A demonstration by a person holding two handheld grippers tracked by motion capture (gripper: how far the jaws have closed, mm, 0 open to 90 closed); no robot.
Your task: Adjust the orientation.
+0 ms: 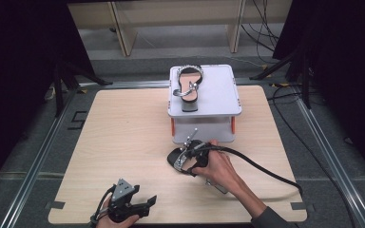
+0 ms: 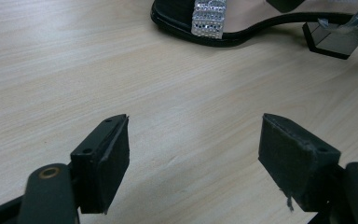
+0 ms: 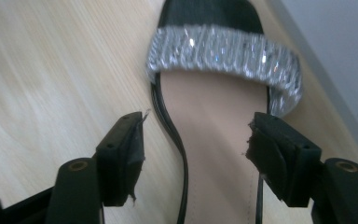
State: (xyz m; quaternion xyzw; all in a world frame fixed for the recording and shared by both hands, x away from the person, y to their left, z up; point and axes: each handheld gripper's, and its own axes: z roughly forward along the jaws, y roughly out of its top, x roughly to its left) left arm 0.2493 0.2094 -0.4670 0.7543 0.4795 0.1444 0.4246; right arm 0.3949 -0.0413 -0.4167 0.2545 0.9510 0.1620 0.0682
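Right tool (image 3: 196, 140) gapes wide, jaws straddling the sandal (image 3: 214, 135) lying on the surface (image 3: 51, 70) directly beneath it; likely a pickup, so lower squarely, then close across the sole behind the glittered strap (image 3: 223, 51); left tool (image 2: 193, 149) wide open, idle, sandal ahead of it.

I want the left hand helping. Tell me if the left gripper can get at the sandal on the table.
Probably yes. The left gripper is open, and bare table lies between it and the sandal. The right gripper already straddles that sandal, so space there is tight.
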